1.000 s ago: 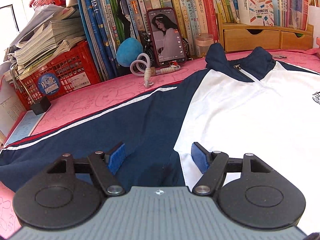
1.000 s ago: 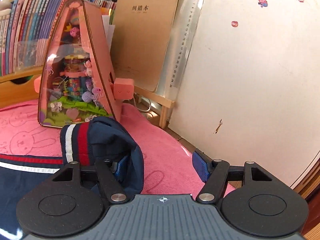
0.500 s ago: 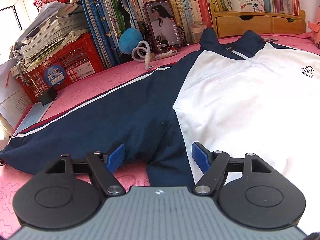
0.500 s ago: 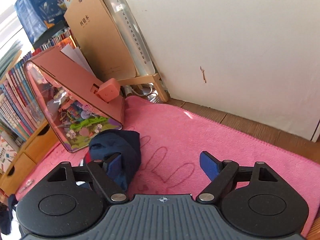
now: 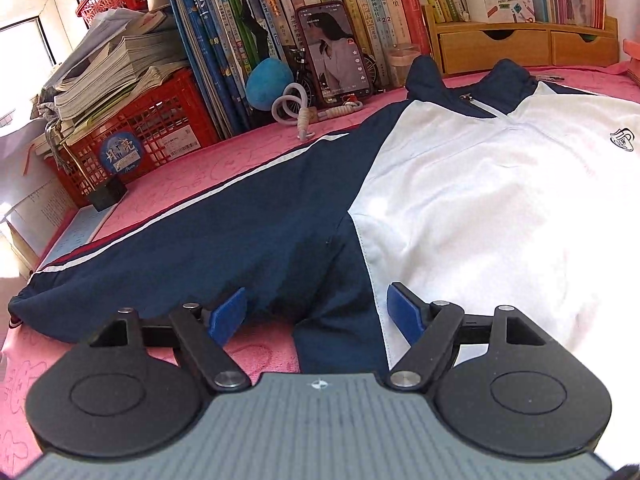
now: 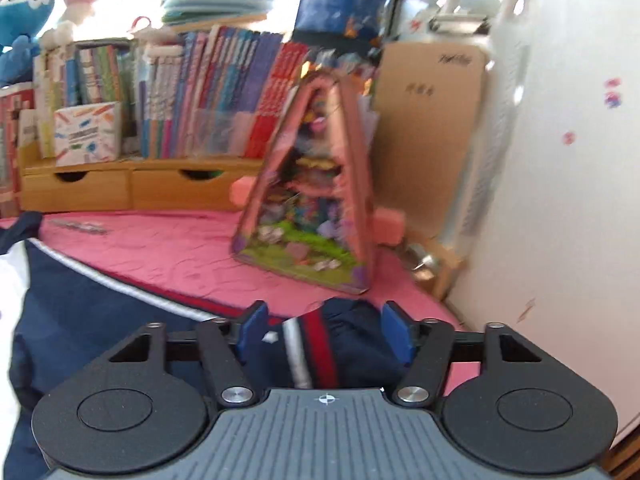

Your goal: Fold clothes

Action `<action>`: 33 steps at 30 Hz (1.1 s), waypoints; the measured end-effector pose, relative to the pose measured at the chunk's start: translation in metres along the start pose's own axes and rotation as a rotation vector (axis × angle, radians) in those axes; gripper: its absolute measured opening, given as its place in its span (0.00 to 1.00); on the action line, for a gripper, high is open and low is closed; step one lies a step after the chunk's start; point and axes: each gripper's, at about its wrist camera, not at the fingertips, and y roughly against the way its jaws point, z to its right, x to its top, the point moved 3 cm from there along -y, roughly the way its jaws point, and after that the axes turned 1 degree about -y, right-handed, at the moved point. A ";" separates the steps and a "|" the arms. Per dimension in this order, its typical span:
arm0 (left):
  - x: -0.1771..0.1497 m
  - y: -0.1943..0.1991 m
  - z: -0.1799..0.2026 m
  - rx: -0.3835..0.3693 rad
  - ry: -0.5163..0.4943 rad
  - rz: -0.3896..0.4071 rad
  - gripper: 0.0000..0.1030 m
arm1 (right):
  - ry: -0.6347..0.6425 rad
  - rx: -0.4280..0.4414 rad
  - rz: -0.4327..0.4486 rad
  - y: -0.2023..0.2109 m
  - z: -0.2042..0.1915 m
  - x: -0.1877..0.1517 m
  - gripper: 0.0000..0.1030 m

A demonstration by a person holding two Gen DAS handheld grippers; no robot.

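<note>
A navy and white jacket (image 5: pixel 480 200) lies spread on a pink towel mat (image 5: pixel 180 168), its navy sleeve (image 5: pixel 200 248) stretched out to the left. My left gripper (image 5: pixel 316 312) hovers over the armpit seam. Its jaws are opening wide, and nothing is pinched between them. In the right wrist view, the other sleeve's bunched cuff (image 6: pixel 352 340), striped red and white, sits between the blue pads of my right gripper (image 6: pixel 324 332). Those jaws are closing, and both pads touch the fabric. This view is blurred by motion.
Books (image 5: pixel 360 0), a propped phone (image 5: pixel 334 52), a red crate (image 5: pixel 132 132) of papers and wooden drawers (image 5: pixel 520 46) line the back. A pink triangular toy house (image 6: pixel 312 208) stands just behind the cuff. A white wall (image 6: pixel 560 200) bounds the right side.
The left gripper drew back toward the near edge, showing more of the jacket. The right gripper swung from the wall toward the shelf and narrowed onto the cuff, which had lain by its left finger.
</note>
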 end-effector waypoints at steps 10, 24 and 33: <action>-0.002 -0.001 -0.002 -0.004 0.025 0.001 0.78 | -0.180 -0.526 -0.024 -0.029 0.092 0.004 0.34; 0.019 0.026 0.012 -0.182 0.087 0.049 0.77 | 0.121 0.280 0.069 0.050 -0.106 -0.002 0.64; -0.007 0.012 0.016 -0.153 0.023 0.016 0.82 | 0.196 0.358 -0.090 0.006 -0.189 -0.022 0.52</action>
